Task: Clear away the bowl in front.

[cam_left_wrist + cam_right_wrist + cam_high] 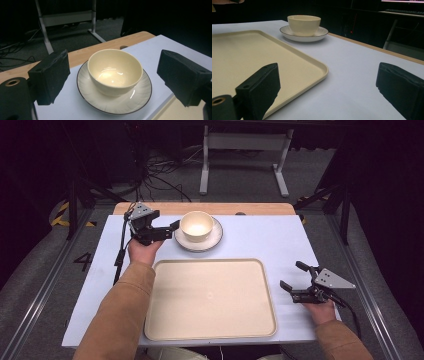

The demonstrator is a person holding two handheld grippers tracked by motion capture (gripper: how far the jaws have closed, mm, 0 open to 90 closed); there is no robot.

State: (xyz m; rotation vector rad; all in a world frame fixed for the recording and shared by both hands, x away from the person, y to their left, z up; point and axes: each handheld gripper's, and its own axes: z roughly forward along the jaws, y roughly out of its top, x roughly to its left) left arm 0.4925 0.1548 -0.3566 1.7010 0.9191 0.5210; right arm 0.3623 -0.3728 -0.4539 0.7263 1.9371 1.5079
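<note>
A cream bowl (196,226) stands upright and empty on a white plate (218,236) with a dark rim, at the back middle of the table. My left gripper (167,231) is open just left of the plate, its jaws pointing at it. In the left gripper view the bowl (115,71) and plate (85,92) lie between and beyond the spread fingers (52,75), apart from them. A large beige tray (210,297) lies empty at the front middle. Right of the tray my right gripper (291,275) rests open, holding nothing; in its view the tray (249,57) and the far bowl (304,24) show.
The table top (260,237) is pale blue-white with a wooden strip (250,209) along its back edge. The left gripper's cable (120,255) trails down the table's left side. Beyond the table stand a white metal frame (245,142) and floor cables (160,175).
</note>
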